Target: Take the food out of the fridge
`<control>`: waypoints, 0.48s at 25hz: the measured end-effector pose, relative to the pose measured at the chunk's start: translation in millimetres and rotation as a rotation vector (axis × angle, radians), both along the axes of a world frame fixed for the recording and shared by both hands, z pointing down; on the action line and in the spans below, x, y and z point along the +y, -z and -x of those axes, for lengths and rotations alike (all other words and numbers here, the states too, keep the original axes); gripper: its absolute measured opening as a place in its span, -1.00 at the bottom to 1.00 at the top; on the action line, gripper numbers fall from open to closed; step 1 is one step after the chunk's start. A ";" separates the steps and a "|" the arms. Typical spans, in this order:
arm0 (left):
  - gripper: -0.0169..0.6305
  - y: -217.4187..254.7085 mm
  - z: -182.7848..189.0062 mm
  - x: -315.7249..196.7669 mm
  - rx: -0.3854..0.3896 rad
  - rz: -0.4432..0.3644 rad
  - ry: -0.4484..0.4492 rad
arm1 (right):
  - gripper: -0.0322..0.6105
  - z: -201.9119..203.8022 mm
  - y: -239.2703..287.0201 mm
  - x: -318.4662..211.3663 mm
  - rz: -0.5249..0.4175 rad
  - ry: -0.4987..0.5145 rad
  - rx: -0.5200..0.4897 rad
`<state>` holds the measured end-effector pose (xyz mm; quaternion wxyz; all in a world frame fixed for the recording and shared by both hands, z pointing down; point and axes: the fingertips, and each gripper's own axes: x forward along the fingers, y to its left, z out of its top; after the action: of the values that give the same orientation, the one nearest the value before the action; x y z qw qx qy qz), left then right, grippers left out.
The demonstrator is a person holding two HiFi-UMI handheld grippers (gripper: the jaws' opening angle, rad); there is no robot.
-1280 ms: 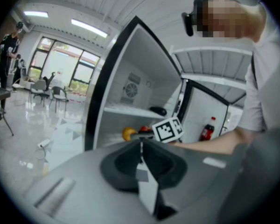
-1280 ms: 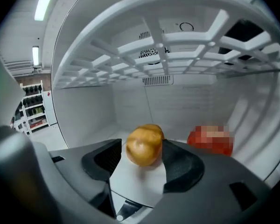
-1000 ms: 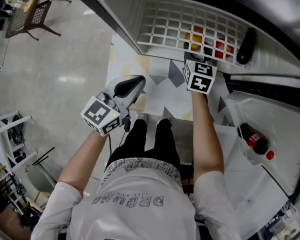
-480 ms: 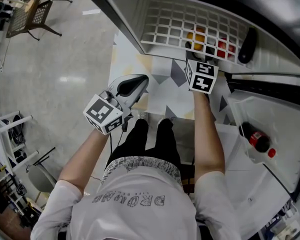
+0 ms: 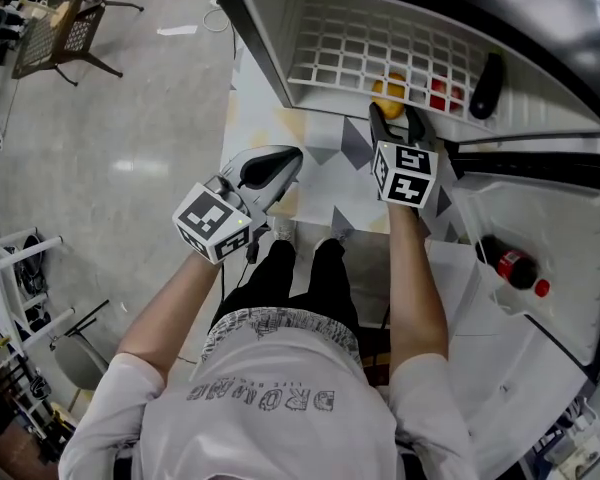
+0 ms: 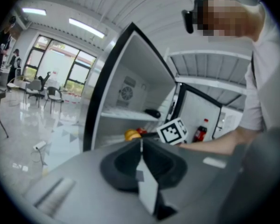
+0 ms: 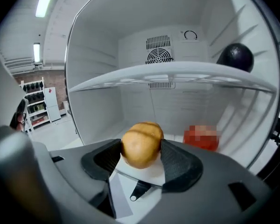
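My right gripper (image 7: 141, 155) is shut on a round yellow-brown food (image 7: 141, 144), pinched between both pads just inside the open fridge. In the head view this gripper (image 5: 392, 110) reaches under the white wire shelf (image 5: 340, 48) with the yellow food (image 5: 388, 88) at its tips. A red food (image 7: 201, 136) lies on the fridge floor to the right, behind the yellow one. A dark rounded thing (image 7: 236, 56) rests on the wire shelf above. My left gripper (image 5: 280, 163) hangs outside the fridge, to the left; its jaws (image 6: 141, 148) are shut with nothing between them.
The fridge door (image 5: 540, 218) stands open at the right, with a red-capped cola bottle (image 5: 510, 268) in its pocket. The fridge's dark left wall (image 5: 250, 38) runs beside my left gripper. Grey floor (image 5: 110, 148) spreads to the left, with a chair (image 5: 60, 23) far off.
The right gripper has drawn back a little toward the fridge's front edge, still with the yellow food in it. The left gripper has barely moved.
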<state>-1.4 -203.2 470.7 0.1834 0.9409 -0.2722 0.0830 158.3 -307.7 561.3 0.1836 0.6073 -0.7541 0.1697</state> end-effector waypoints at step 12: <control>-0.89 30.6 2.9 18.5 0.034 -0.049 -0.045 | -0.11 14.3 40.4 69.1 0.000 0.007 -0.030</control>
<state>-4.3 -184.8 440.1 0.1632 0.9522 -0.2499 0.0642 144.0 -238.6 520.9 0.1729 0.6021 -0.7588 0.1782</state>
